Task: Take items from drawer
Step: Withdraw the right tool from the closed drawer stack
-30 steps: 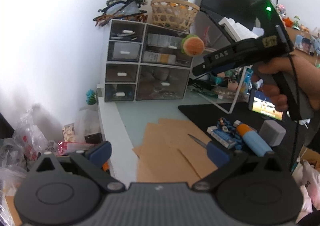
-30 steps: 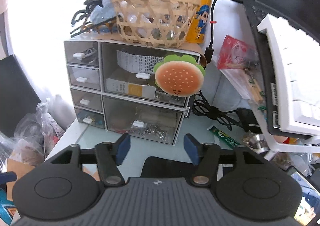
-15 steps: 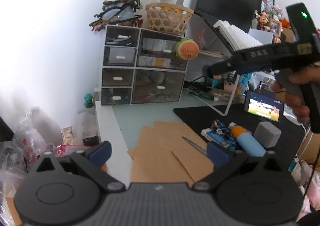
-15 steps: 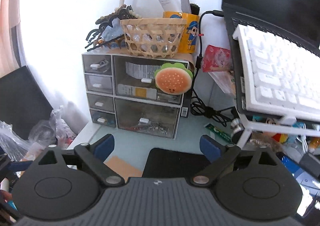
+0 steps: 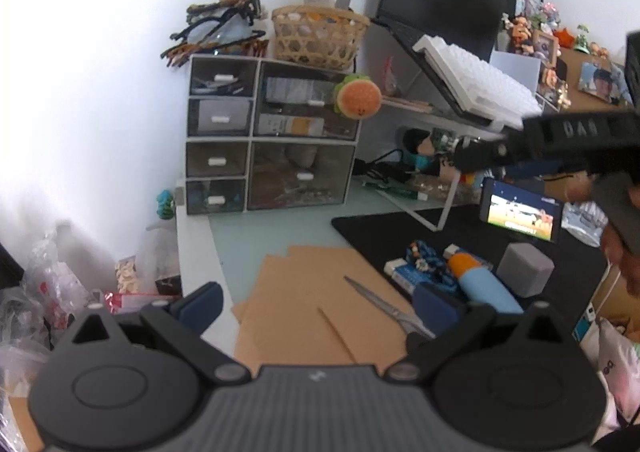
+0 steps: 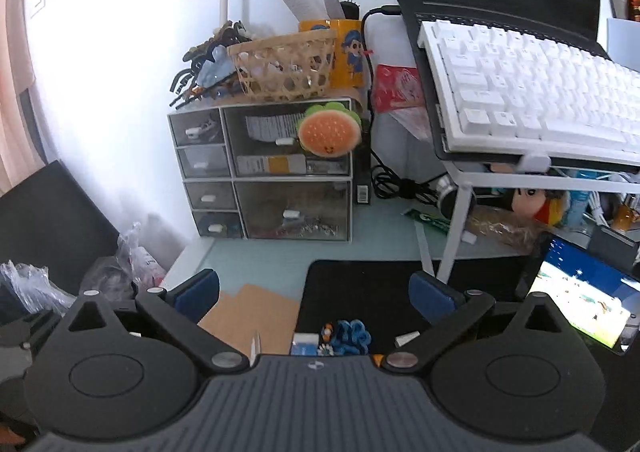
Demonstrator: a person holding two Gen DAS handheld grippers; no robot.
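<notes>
The small drawer unit (image 5: 300, 175) (image 6: 292, 203) stands against the wall at the back of the desk, all its translucent drawers shut. A burger-shaped soft toy (image 5: 358, 99) (image 6: 330, 131) hangs on its upper right corner. My left gripper (image 5: 316, 304) is open and empty over brown cardboard sheets (image 5: 304, 300) with scissors (image 5: 384, 306) on them. My right gripper (image 6: 316, 292) hovers well back from the unit over the black mat (image 6: 360, 284); its jaws are opening with nothing between them. In the left wrist view its black body (image 5: 560, 139) reaches in from the right, held by a hand.
A wicker basket (image 5: 318, 35) and hair clips sit on top of the unit. A laptop with a white keyboard (image 6: 532, 91) rests on a white stand at the right, a lit phone (image 5: 520, 209) below. A blue tube (image 5: 480, 284), a grey cube (image 5: 524, 270) lie on the mat. Plastic bags (image 5: 48, 284) crowd the left.
My right gripper has drawn back from the drawer unit and toward the right, and its jaws have spread from partly open to wide. The left gripper has barely moved.
</notes>
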